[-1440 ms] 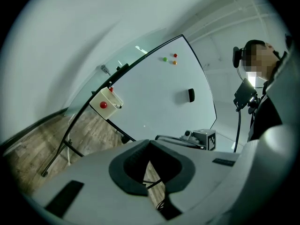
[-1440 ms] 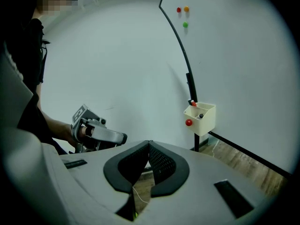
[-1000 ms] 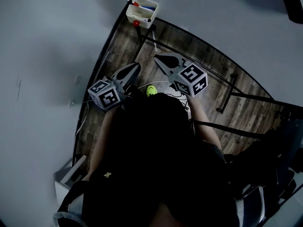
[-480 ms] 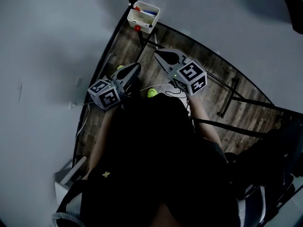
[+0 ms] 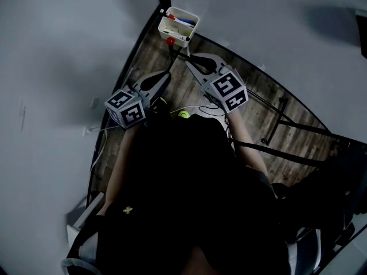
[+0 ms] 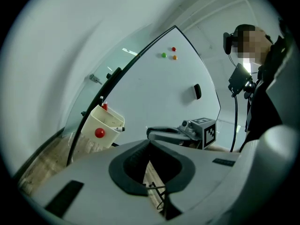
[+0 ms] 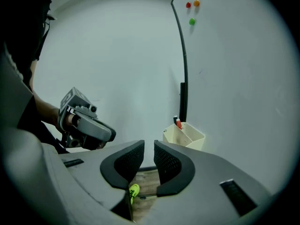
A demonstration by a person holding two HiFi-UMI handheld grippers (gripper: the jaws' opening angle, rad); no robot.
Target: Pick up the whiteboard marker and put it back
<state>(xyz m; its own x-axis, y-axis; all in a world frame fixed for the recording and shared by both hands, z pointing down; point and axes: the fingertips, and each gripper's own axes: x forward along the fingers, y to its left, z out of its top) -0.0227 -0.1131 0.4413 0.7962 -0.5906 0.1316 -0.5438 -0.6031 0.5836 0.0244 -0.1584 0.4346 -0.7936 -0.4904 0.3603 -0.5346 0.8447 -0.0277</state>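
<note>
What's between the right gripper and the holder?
Nothing, per the right gripper view: the right gripper, jaws just opened and empty, faces the holder across a bare stretch.

Dim light, wood-plank floor (image 5: 261, 122), pale walls (image 5: 57, 50)

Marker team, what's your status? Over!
Left gripper shut, empty. Right gripper just opened a bit, nothing between jaws. Markers sit in cup ahead. Nothing in the way.
</note>
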